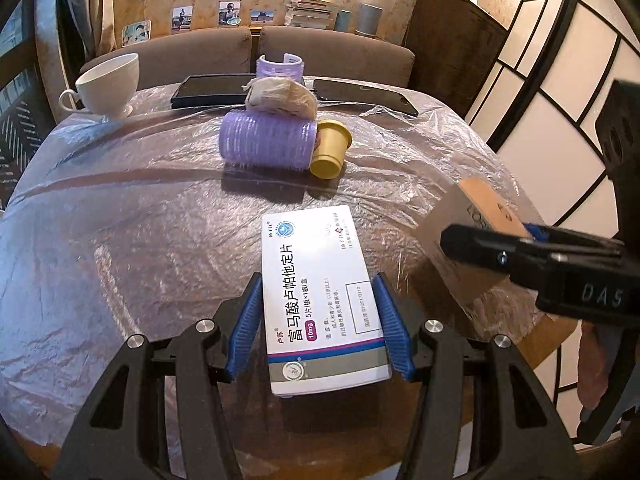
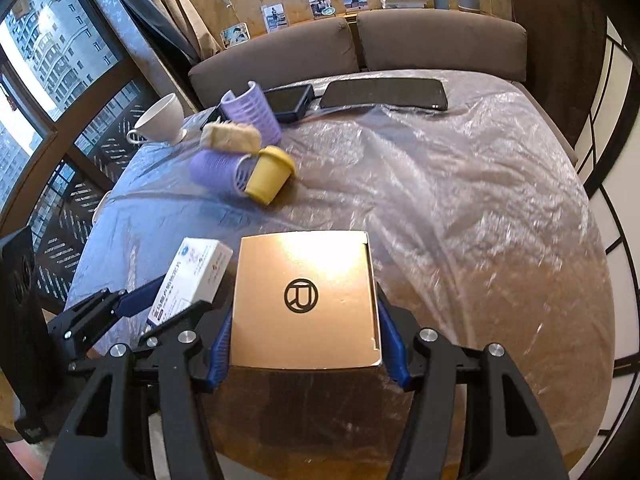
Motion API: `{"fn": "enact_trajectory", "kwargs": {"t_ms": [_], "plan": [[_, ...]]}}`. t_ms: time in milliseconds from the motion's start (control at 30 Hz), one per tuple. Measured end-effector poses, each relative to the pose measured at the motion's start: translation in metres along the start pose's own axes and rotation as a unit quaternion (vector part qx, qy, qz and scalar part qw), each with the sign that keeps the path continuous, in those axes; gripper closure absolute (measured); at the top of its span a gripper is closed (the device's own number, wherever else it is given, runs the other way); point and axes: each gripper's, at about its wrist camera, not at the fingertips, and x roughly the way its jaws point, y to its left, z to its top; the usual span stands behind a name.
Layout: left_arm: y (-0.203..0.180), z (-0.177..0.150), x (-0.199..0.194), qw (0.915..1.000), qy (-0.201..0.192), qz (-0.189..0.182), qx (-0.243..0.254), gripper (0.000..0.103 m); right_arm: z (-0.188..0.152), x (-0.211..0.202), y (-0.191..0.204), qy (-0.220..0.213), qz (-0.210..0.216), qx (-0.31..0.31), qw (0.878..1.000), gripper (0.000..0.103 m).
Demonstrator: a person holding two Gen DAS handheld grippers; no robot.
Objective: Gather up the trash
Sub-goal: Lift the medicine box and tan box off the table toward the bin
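Observation:
My left gripper [image 1: 318, 320] is shut on a white medicine box [image 1: 316, 292] with blue and grey stripes, held above the plastic-covered round table [image 1: 120, 240]. That box [image 2: 192, 280] and the left gripper [image 2: 160, 308] also show at the lower left of the right wrist view. My right gripper [image 2: 304, 344] is shut on a tan cardboard box [image 2: 306, 300] with a round black logo. The tan box [image 1: 468, 236] and the right gripper [image 1: 492, 246] appear at the right edge of the left wrist view. Further back lie a purple hair roller [image 1: 266, 140], a yellow cup [image 1: 330, 148] on its side and a beige wrapped bundle [image 1: 282, 94].
A white teacup [image 1: 108, 84] stands at the back left. Two dark tablets [image 1: 212, 88] [image 1: 364, 94] and a second purple roller [image 1: 280, 66] lie along the far edge, before a brown sofa back [image 1: 200, 46]. A window [image 2: 40, 80] is on the left, a lattice screen [image 1: 560, 80] on the right.

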Motion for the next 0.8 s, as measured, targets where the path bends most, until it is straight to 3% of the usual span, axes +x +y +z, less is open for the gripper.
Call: {"fn": "enact_trajectory", "kwargs": {"t_ms": [800], "plan": [[0.021, -0.043, -0.048, 0.9997, 0.008, -0.016, 0.015, 0.047, -0.056, -0.028, 0.027, 0.018, 0.023, -0.004, 1.0, 0.044]]}}
